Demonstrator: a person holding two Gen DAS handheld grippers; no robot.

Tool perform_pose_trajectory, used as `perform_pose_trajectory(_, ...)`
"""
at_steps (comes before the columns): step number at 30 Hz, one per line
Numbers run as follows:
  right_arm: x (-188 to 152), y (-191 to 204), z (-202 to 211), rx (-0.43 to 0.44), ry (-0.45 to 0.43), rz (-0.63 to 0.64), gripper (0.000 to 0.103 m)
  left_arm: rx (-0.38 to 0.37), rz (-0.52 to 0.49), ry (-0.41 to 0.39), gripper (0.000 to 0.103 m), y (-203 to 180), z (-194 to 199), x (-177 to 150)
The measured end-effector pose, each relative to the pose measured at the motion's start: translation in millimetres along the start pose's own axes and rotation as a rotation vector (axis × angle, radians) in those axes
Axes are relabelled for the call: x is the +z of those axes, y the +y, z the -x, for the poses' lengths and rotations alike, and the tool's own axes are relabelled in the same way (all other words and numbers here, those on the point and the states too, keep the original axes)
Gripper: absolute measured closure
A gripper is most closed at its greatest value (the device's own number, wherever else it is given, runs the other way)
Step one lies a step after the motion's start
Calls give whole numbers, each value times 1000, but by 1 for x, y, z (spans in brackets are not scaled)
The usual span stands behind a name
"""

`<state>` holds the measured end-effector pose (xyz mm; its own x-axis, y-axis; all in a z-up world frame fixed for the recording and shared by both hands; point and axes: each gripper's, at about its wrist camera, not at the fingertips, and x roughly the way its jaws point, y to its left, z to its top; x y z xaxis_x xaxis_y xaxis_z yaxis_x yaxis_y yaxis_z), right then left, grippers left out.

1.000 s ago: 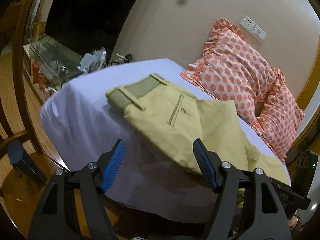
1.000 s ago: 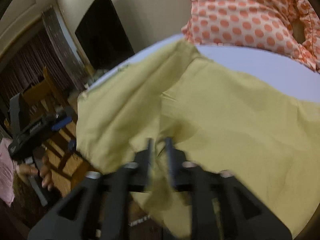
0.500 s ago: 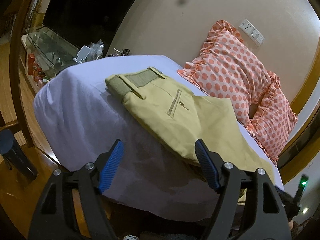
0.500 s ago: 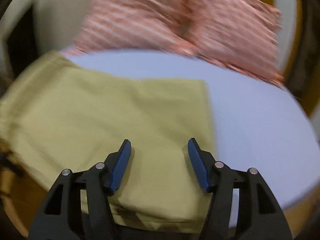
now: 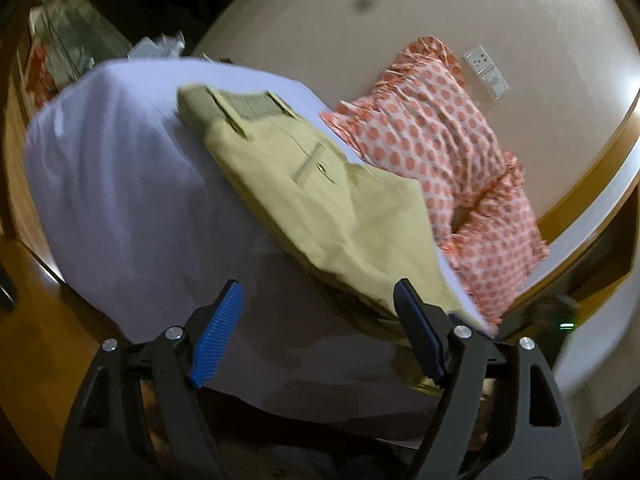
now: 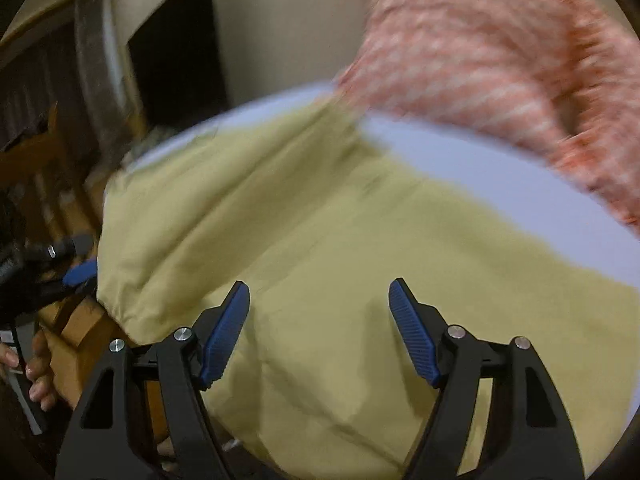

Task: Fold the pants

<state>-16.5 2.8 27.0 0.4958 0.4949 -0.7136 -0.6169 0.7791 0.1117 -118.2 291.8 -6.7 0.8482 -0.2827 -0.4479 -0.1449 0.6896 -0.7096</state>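
The khaki pants [image 5: 320, 200] lie folded on the white bed [image 5: 120, 200], waistband at the far end, back pocket facing up. My left gripper [image 5: 318, 296] is open and empty, held off the bed's near edge, short of the pants. In the right wrist view the pants [image 6: 320, 240] fill the middle. My right gripper [image 6: 320, 296] is open and empty just above the cloth. The left gripper also shows at the left edge of that view [image 6: 80, 272].
Two pink polka-dot pillows [image 5: 440, 152] lie at the head of the bed, by the wall. A glass cabinet [image 5: 60, 40] and wooden floor [image 5: 40, 320] are to the left. Wooden chairs [image 6: 40, 168] stand beyond the bed in the right wrist view.
My right gripper let go of the pants cloth and opened, then swung over the pants. My left gripper stayed open and drew back from the bed, turning slightly.
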Motion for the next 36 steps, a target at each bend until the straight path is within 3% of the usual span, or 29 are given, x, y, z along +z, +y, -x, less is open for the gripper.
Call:
perform_pose_trajectory(3,-12,12,6,-12,-36,38,25,-69,17,37,25,-5,-11,-4)
perform_pose_trajectory(8,-8,-5,5,45,-47,-38,25,-170,70,134,25,-19,-40,-4)
perform_pose_trajectory(10,-9,-7,4,53,-55,-57,24,-189,135,141,13,-19,-45,-1)
perform_pose_trajectory(12,-9,-5,4,52,-60,-53,22,-194,195,154,12,-18,-45,3)
perform_pose_trajectory(15,-6,-6,3,48,-68,-38,20,-249,279,132,13,-14,-39,8)
perform_pose_trajectory(18,-6,-7,2,53,-79,-41,19,-284,274,114,15,-21,-37,14)
perform_pose_trajectory(21,-7,-8,3,64,-84,-55,19,-304,301,111,15,-24,-43,21)
perform_pose_trajectory(24,-8,-10,4,70,-90,-70,19,-295,333,56,18,-16,-42,33)
perform_pose_trajectory(27,-10,-16,7,82,-99,-95,19,-221,344,-14,28,-5,-41,51)
perform_pose_trajectory(30,-12,-26,18,90,-112,-127,19,-183,390,-11,43,4,-46,67)
perform_pose_trajectory(31,-13,-31,25,85,-127,-136,19,-165,386,-9,53,3,-48,69)
perform_pose_trajectory(32,-14,-36,30,80,-140,-145,17,-134,374,-6,71,1,-51,71)
perform_pose_trajectory(33,-16,-44,39,74,-161,-161,17,-72,351,-1,82,-2,-53,73)
perform_pose_trajectory(36,-22,-68,63,56,-219,-212,16,71,193,-18,92,-31,-52,76)
